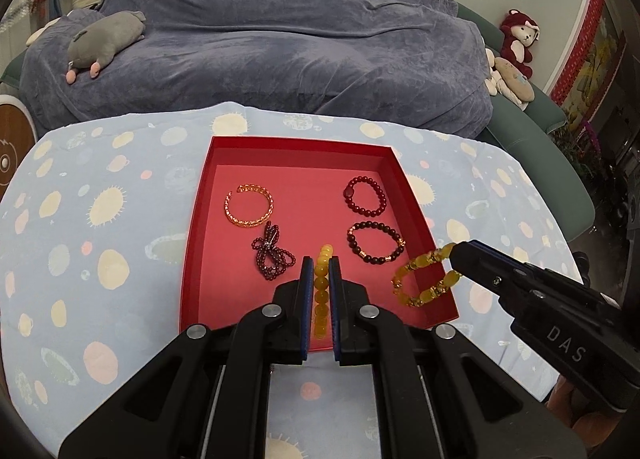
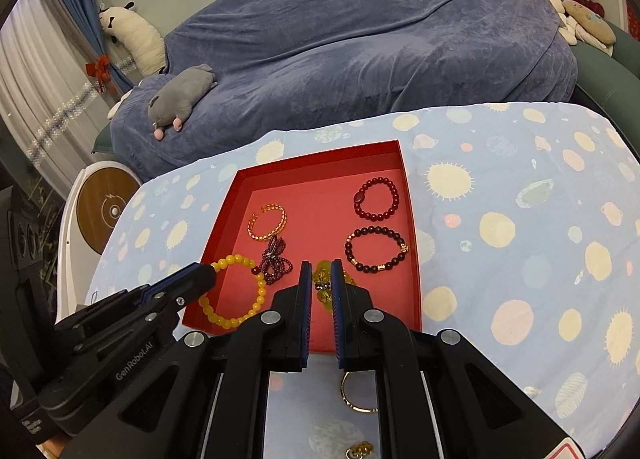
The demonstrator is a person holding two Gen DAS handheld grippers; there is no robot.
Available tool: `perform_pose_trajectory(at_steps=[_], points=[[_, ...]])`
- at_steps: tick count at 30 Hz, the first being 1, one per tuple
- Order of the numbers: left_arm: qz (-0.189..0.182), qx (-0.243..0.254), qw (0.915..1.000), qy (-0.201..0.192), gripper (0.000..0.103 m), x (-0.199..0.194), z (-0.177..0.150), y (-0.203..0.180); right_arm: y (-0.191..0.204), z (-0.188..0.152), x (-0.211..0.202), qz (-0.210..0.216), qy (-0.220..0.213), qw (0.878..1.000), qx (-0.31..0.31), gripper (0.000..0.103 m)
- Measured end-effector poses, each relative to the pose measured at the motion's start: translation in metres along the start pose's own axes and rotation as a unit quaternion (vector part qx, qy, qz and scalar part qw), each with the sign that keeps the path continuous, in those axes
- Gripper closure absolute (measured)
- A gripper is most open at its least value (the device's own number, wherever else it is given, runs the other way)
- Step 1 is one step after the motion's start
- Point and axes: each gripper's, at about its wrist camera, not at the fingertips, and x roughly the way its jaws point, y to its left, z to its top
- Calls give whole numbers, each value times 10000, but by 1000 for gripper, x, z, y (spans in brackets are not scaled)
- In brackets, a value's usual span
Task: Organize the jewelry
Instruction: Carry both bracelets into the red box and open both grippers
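Observation:
A red tray lies on the spotted cloth. In it are a gold bangle, a garnet strand, a red bead bracelet and a dark bead bracelet. My left gripper is shut on a yellow bead bracelet, held over the tray's near left part. My right gripper is shut on an amber and gold bracelet, over the tray's near right edge.
A gold hoop and a small gold charm lie on the cloth in front of the tray. Behind the table is a sofa under a blue throw, with a grey plush toy on it.

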Motion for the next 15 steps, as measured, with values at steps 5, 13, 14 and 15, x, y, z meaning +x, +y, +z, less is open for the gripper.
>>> perform_pose_trajectory(at_steps=[5,13,14,15], points=[[79,-75,9996,253,96,26,-9,10,-8,-7,28,-108,260,9996,18,94],[281,-101,9982,519,96,51,-21,22,-25,-18,51,-338,489,9982,38,94],[306,-100,9980,536,96,54,-22,23,-26,-19,53,-361,508,9981,24,94],[332,-91,9978,560,96,55,-23,24,-28,-20,54,-381,524,9979,10,94]])
